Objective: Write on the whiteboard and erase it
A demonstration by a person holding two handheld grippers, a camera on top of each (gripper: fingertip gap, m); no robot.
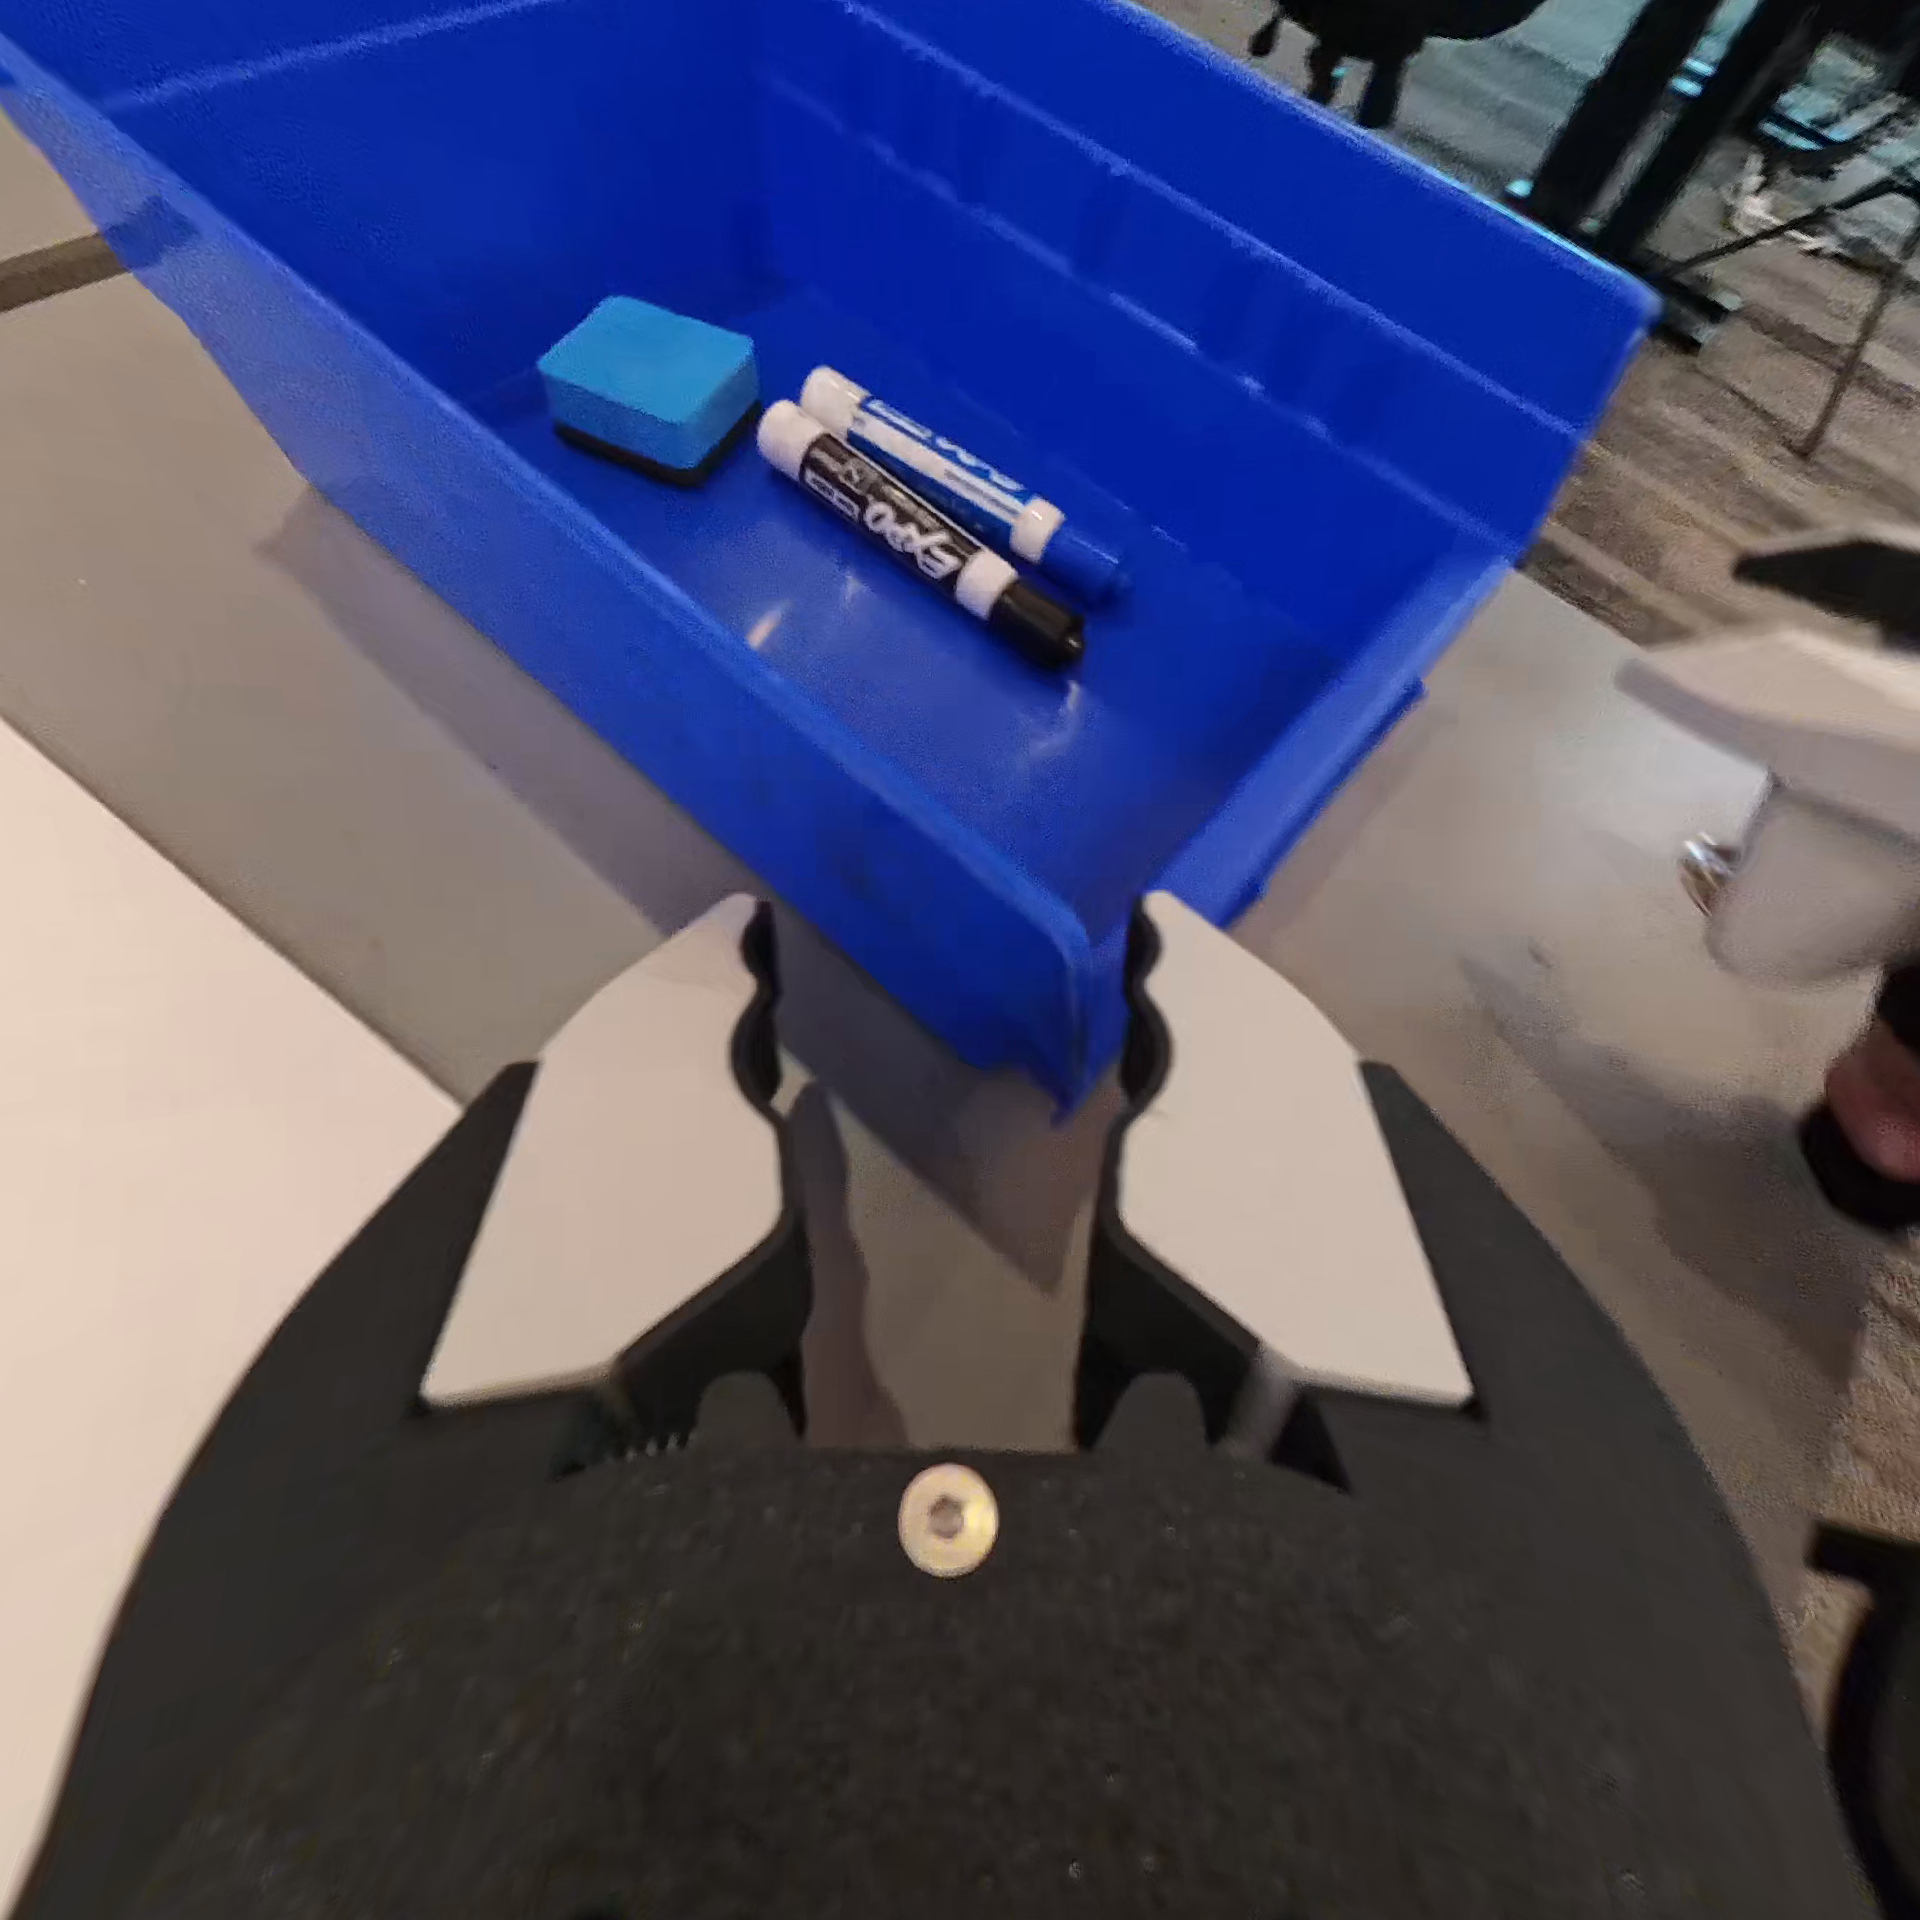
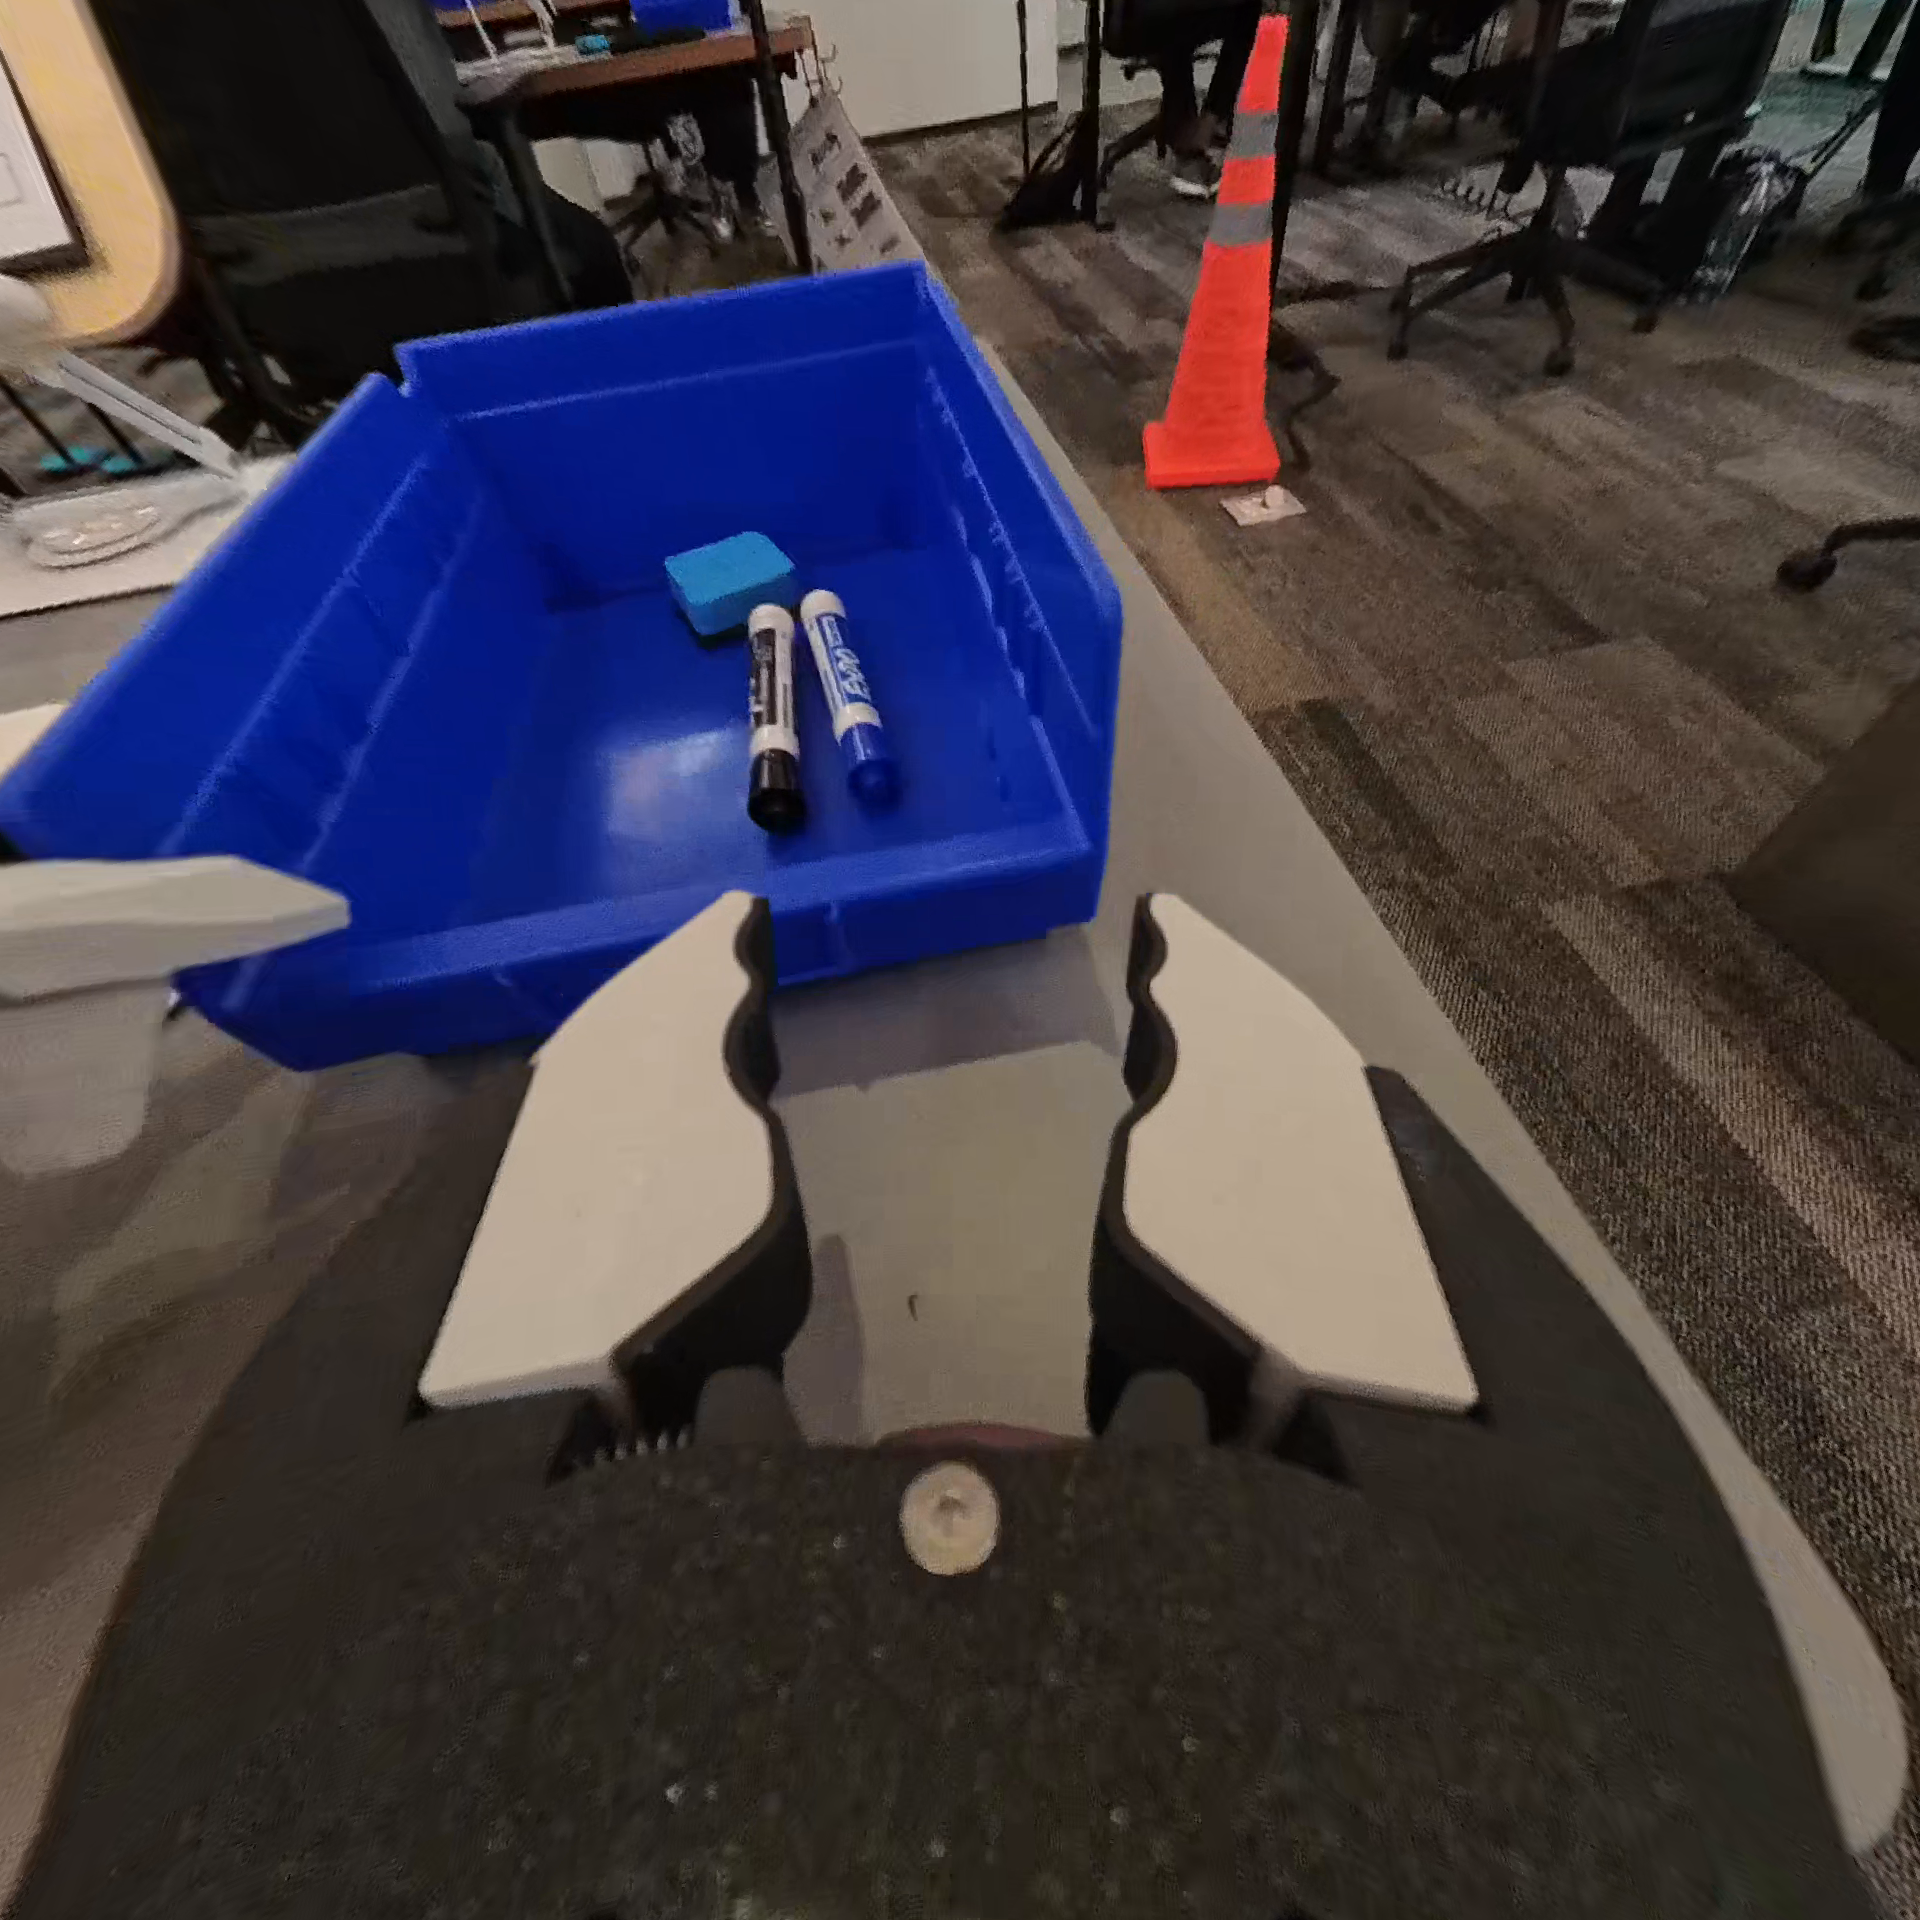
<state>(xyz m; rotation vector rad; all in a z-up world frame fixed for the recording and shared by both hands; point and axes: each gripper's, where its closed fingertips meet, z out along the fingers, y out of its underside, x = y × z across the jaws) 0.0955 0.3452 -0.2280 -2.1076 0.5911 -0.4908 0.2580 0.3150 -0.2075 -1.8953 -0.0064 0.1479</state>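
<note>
A blue plastic bin stands on a grey table. In it lie a blue eraser, a black marker and a blue marker, side by side and capped. My left gripper is open and empty, its jaws either side of the bin's near corner. In the right wrist view the bin is straight ahead, holding the eraser, black marker and blue marker. My right gripper is open and empty, just short of the bin's low front wall.
A white flat board lies on the table left of my left gripper. The left gripper's grey finger shows at the bin's left corner. The table edge runs along the right. An orange cone and office chairs stand on the carpet.
</note>
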